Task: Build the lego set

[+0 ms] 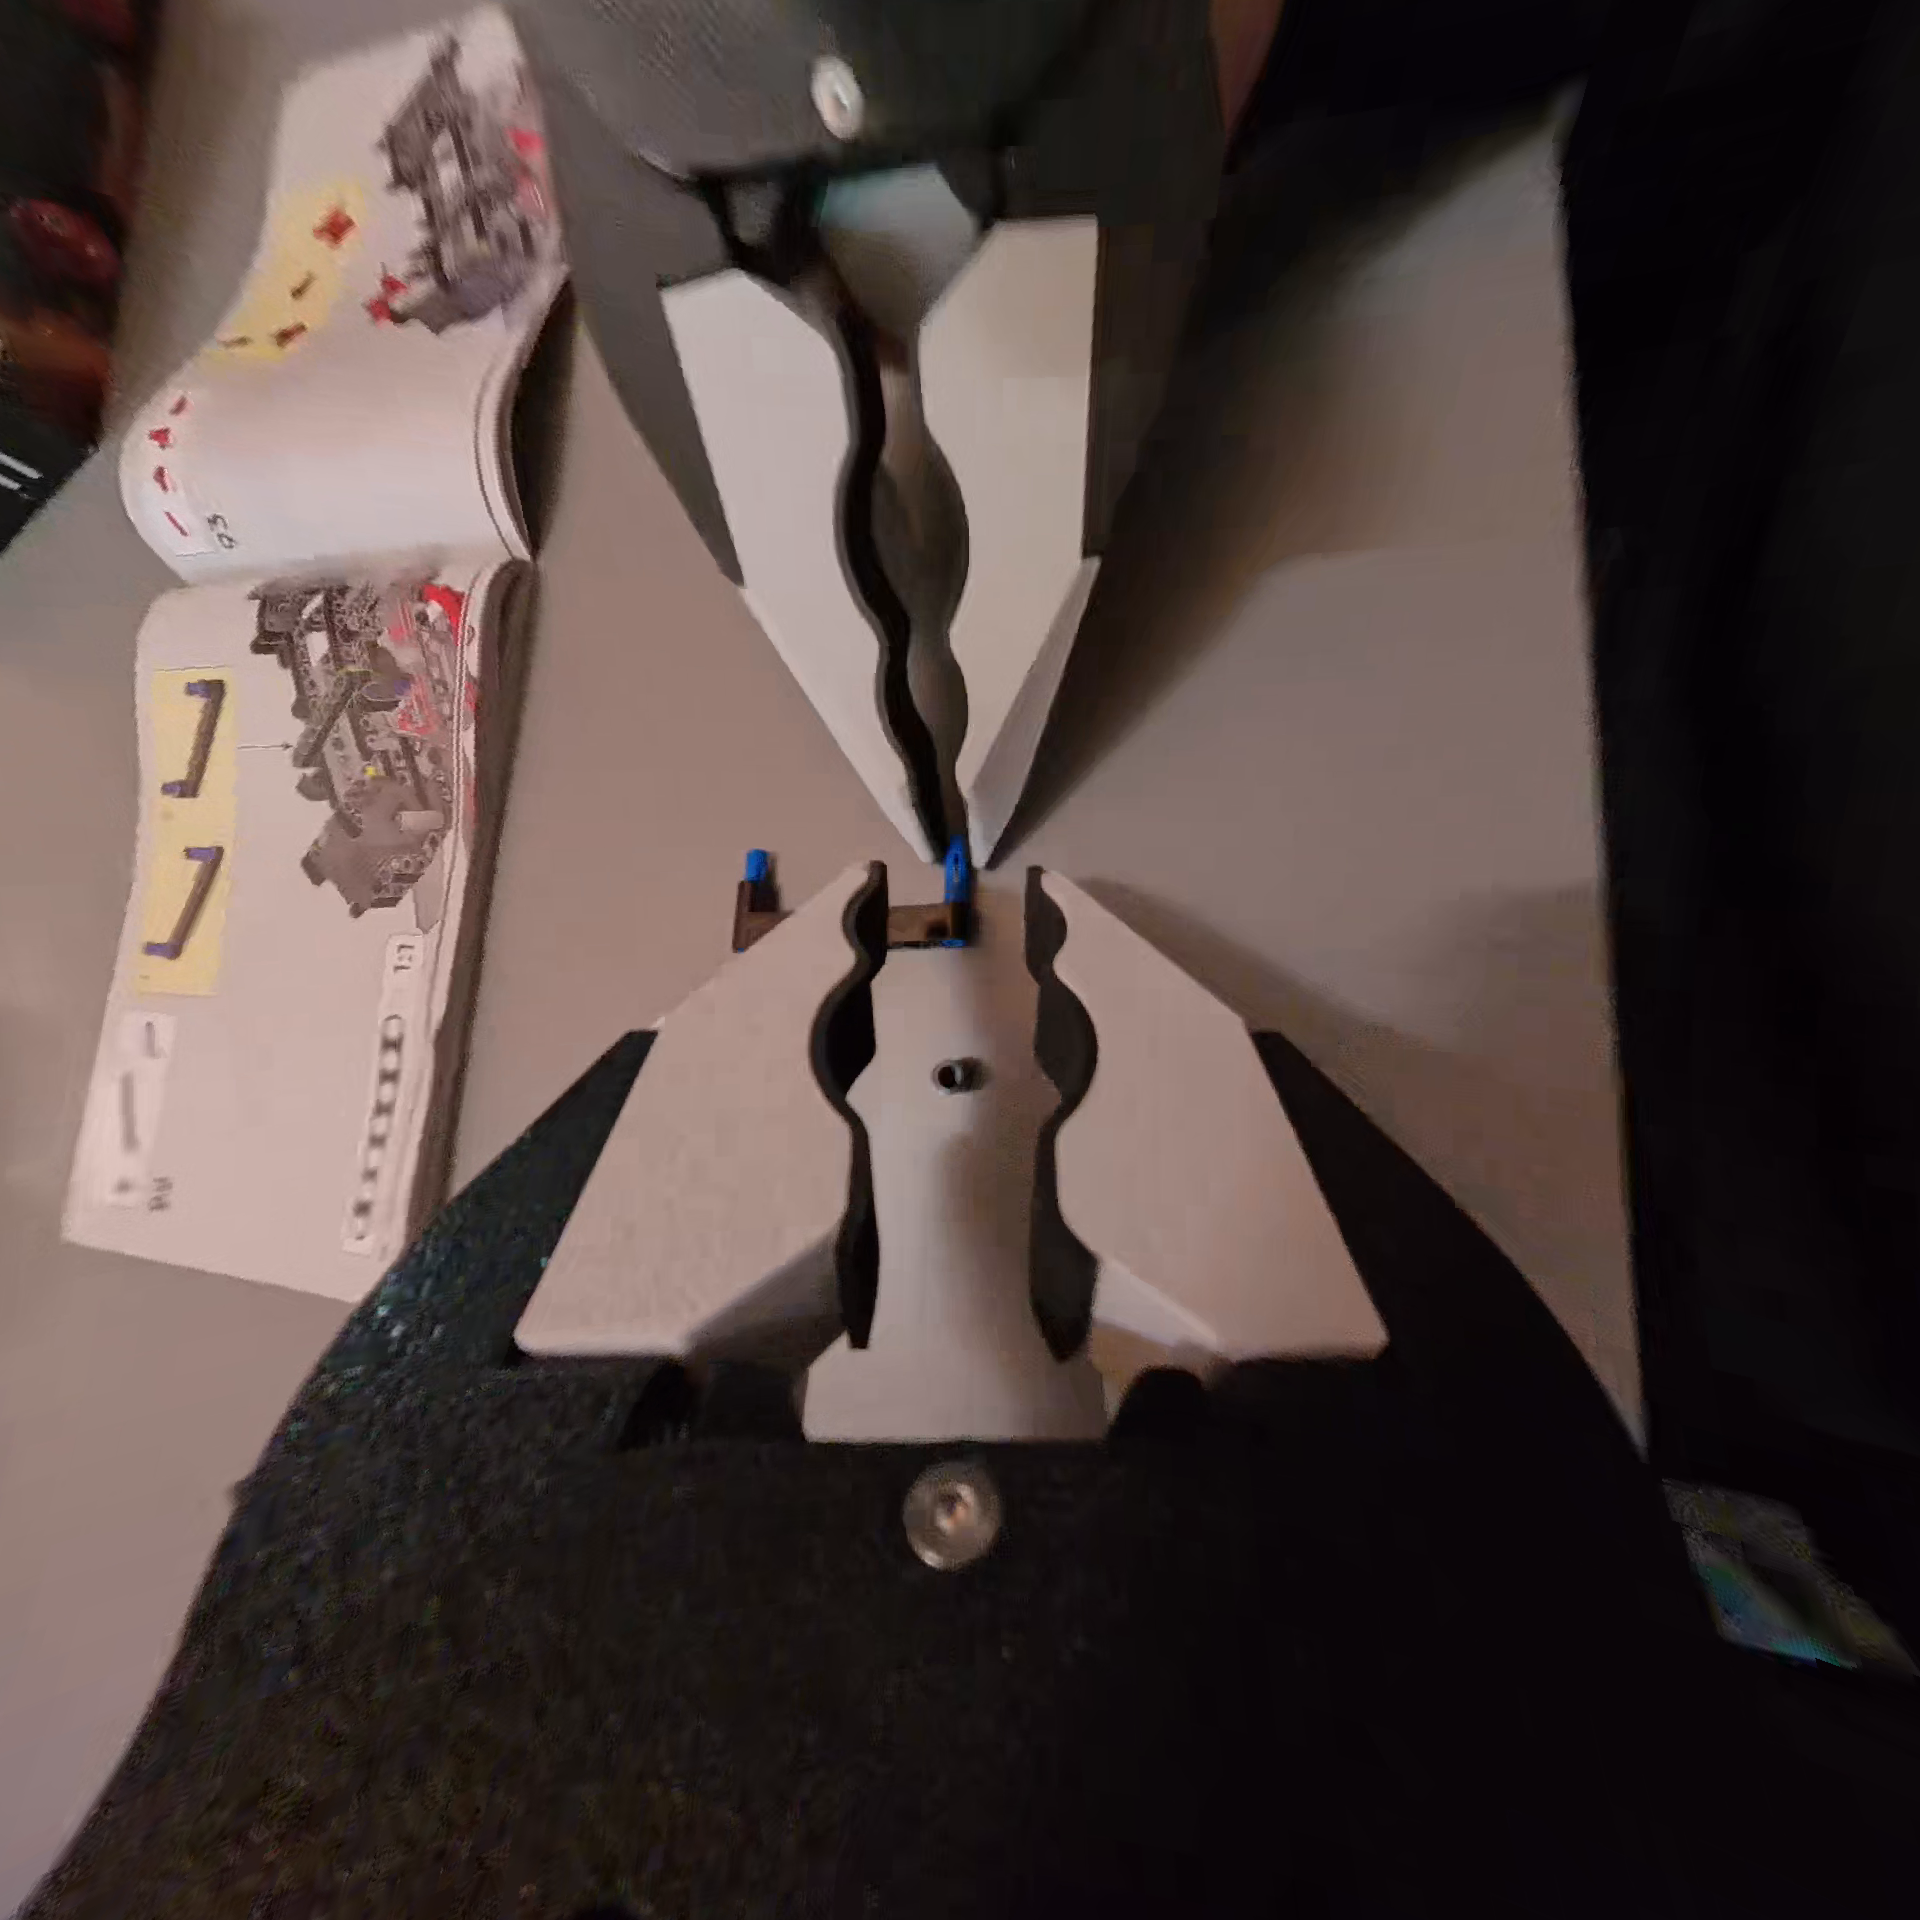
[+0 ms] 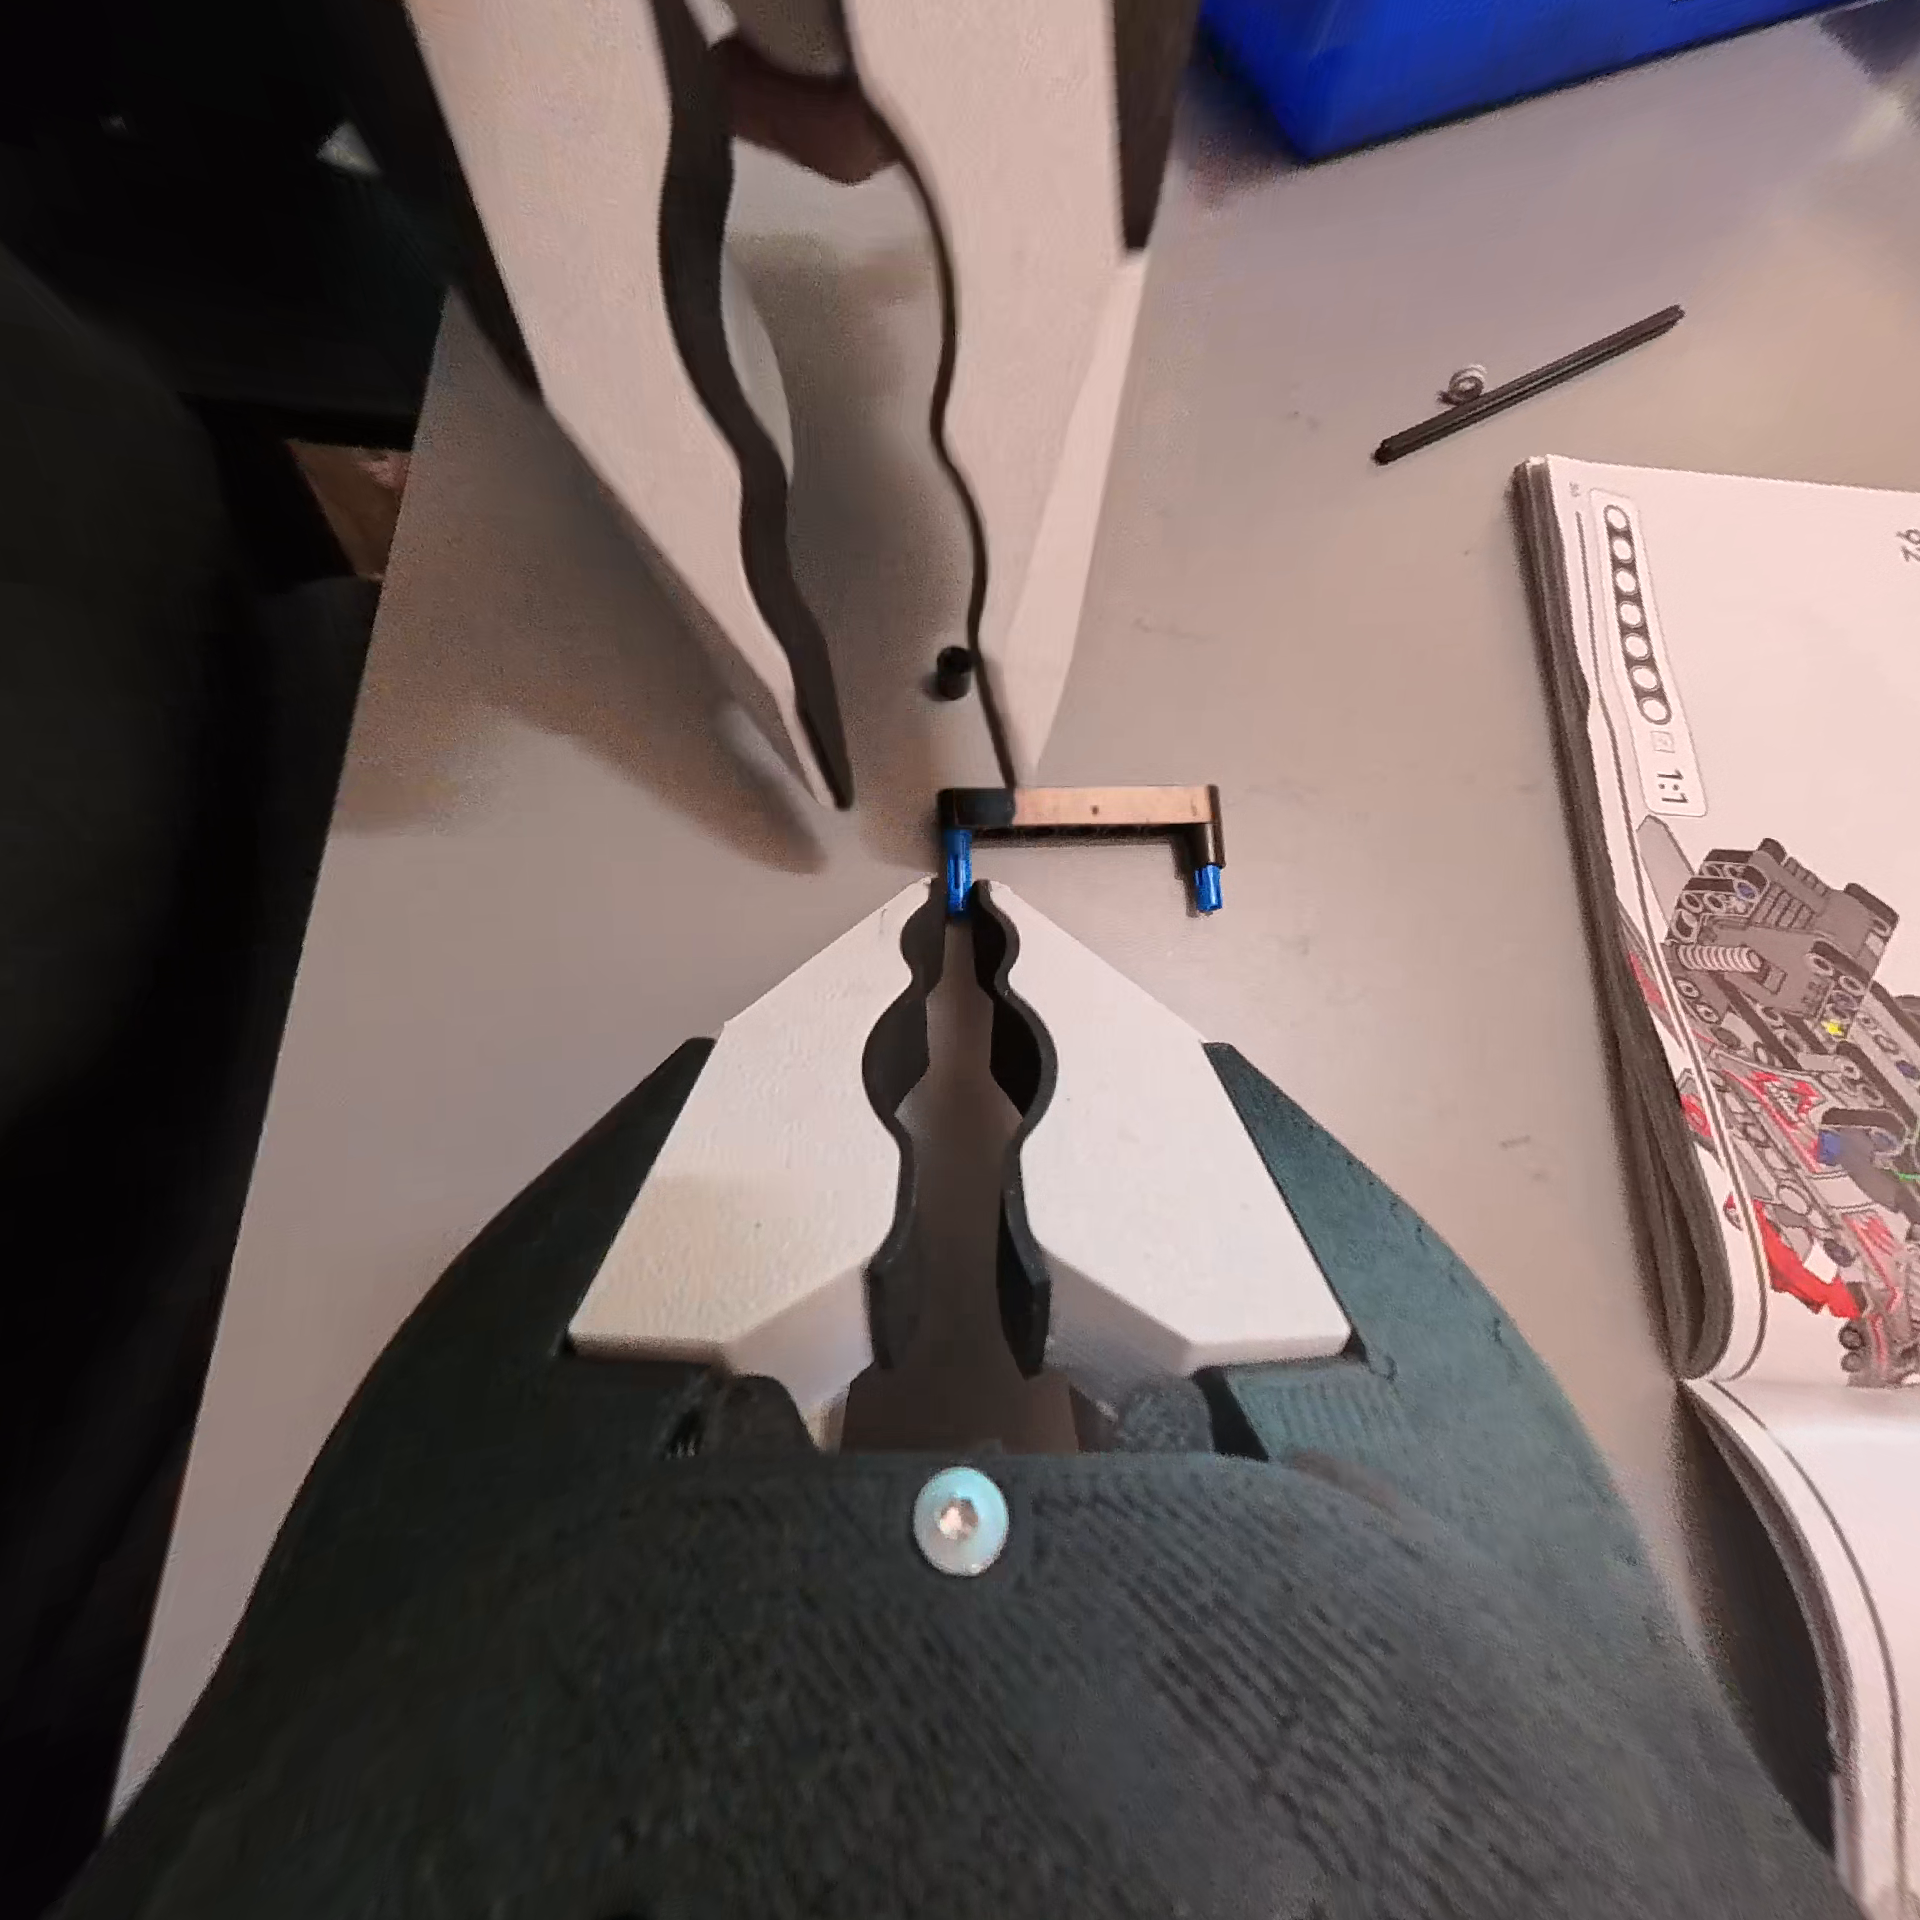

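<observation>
Grey tabletop carries our open instruction booklet; left of it lies the black U-shaped lego beam. Our left gripper is spread over one corner; our right gripper pinches a blue pin there, probably seating it—push straight next.

Hobby desk, likely home: grey tabletop, open instruction booklet (blue box behind).

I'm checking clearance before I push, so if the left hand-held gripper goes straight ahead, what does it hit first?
Most likely the dark lego beam, which lies across its open tips. The left hand-held gripper faces the right hand-held gripper, shut on a blue pin just beyond. Depth is hard to judge.
</observation>
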A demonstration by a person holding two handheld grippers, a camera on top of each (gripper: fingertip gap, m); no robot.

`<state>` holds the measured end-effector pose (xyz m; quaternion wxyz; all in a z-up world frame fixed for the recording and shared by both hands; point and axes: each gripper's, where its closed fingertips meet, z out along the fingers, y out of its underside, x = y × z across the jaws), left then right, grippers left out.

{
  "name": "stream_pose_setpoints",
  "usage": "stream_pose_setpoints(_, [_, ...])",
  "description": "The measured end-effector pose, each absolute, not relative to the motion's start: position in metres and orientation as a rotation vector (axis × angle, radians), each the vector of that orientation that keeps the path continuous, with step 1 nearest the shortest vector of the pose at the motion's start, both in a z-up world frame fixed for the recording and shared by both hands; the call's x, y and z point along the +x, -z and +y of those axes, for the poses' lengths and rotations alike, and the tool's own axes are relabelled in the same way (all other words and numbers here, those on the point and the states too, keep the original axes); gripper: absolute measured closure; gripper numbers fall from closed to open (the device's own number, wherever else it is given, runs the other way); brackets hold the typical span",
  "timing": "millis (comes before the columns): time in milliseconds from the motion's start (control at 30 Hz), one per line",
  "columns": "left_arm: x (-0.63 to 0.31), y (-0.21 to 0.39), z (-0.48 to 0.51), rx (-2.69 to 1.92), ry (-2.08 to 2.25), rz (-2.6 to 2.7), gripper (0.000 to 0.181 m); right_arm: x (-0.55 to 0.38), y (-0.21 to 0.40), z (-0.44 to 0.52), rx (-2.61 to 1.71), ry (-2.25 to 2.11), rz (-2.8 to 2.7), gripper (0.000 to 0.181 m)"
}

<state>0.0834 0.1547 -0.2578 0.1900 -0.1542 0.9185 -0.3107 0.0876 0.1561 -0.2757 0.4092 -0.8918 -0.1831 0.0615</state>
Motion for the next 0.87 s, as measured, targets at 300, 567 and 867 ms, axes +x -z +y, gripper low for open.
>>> stream_pose_setpoints(300, [0.104,0.262,0.147,-0.240,0.615,2.445,0.179,0.096,0.254,0.150,-2.226,-0.300,-0.090,0.178])
stream_pose_setpoints(567, [0.087,0.217,0.123,-0.367,1.551,2.360,0.179,0.121,0.222,0.124,-2.028,-0.027,-0.332,0.140])
stream_pose_setpoints(867, [0.078,0.213,0.113,-0.172,1.835,2.500,0.179,0.090,0.254,0.122,-2.127,-0.232,-0.640,0.154])
